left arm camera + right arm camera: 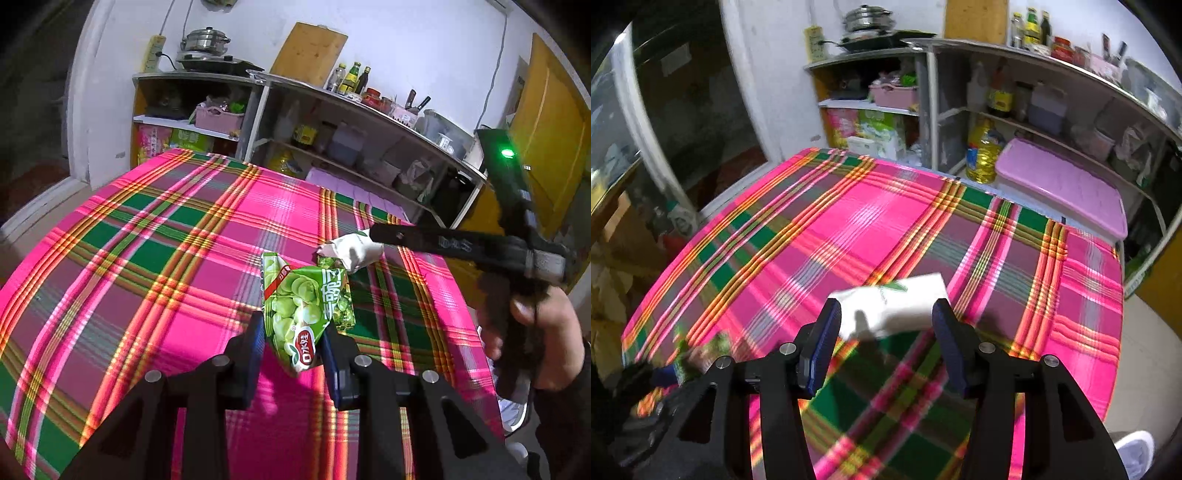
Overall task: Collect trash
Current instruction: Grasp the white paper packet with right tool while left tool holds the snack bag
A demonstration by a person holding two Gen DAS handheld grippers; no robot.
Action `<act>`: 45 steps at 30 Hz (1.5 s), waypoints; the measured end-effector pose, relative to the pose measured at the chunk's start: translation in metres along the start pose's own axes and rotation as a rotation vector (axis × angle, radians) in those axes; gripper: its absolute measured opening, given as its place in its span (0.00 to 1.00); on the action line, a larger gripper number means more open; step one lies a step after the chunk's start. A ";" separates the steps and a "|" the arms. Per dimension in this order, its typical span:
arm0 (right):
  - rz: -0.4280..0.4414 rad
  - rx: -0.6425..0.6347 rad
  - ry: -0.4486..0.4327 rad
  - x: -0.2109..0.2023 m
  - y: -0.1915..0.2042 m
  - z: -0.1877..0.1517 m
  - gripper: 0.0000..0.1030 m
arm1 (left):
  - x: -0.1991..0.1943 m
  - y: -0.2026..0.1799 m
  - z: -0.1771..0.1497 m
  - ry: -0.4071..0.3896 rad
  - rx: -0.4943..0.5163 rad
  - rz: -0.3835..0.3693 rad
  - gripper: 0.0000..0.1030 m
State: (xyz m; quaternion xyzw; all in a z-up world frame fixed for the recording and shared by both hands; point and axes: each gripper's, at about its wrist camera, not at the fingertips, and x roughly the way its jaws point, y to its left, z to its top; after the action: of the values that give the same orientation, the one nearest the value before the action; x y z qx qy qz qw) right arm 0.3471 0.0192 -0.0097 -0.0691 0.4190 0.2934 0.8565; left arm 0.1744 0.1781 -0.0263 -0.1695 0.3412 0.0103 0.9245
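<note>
Jaws of the left gripper (292, 332) clench the green snack bag (301, 310); the right gripper (886, 314) stands released, apparently straddling white paper (901, 302) on the tabletop (775, 240). Lower squarely before closing.

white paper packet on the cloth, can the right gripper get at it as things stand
Probably yes. The white packet lies flat on the plaid tablecloth just ahead of the right gripper, whose fingers stand open with nothing between them, and nothing blocks the way.
</note>
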 end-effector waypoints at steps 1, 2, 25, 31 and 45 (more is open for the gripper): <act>-0.003 0.022 -0.006 0.005 -0.002 0.004 0.51 | -0.001 0.003 -0.001 -0.003 -0.002 0.001 0.28; -0.010 0.030 -0.009 0.007 -0.002 0.008 0.51 | -0.002 0.005 -0.001 -0.006 -0.005 0.000 0.28; 0.054 0.226 0.039 0.015 -0.022 -0.008 0.51 | -0.007 0.011 -0.010 -0.003 -0.027 -0.017 0.28; 0.060 0.344 -0.013 0.013 -0.030 0.007 0.67 | -0.007 0.014 -0.010 -0.003 -0.035 -0.018 0.29; 0.020 0.378 0.110 0.051 -0.022 -0.001 0.64 | -0.009 0.025 -0.012 -0.004 -0.055 -0.037 0.29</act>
State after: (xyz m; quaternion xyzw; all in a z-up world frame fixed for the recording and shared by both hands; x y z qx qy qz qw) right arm 0.3835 0.0238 -0.0517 0.0811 0.5134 0.2137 0.8271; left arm 0.1560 0.1985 -0.0368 -0.2011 0.3356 0.0030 0.9203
